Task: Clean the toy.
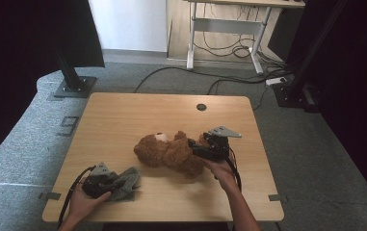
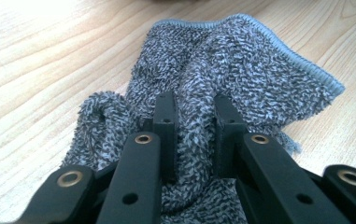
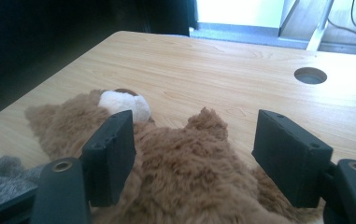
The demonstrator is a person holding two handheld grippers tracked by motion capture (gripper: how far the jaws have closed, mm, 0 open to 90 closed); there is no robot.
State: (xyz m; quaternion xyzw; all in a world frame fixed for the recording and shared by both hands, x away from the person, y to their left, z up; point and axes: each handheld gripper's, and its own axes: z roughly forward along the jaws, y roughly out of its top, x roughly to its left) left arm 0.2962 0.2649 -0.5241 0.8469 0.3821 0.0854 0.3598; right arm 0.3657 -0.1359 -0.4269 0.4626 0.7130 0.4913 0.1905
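Pinching a ridge of the grey cloth [image 2: 222, 70], your left gripper [image 2: 194, 105] has its black jaws clamped on a thick fold of the looped terry, the pile bulging up between the pads. No earlier stance is told here — just the grip as it stands. The cloth is bunched and rumpled, with a stitched, lighter hem running along its far edge, and it lies on the pale wood-grain bench [image 2: 35, 70] at your near left corner. From the high view you can see that same cloth [image 1: 125, 182] crumpled under your left gripper [image 1: 105, 180], close to the front edge of the bench [image 1: 123, 115].

Your right gripper [image 3: 194, 154] stands wide, its two blocky black pads set either side of the teddy bear [image 3: 180, 168] — the left pad sits against the fur, the right one just beside it, so the bear lies between them without being squeezed. The bear is shaggy brown plush with a cream muzzle, lying near the middle of the bench [image 1: 169, 153], its head toward your left. A round hole is cut in the bench top near the far edge.
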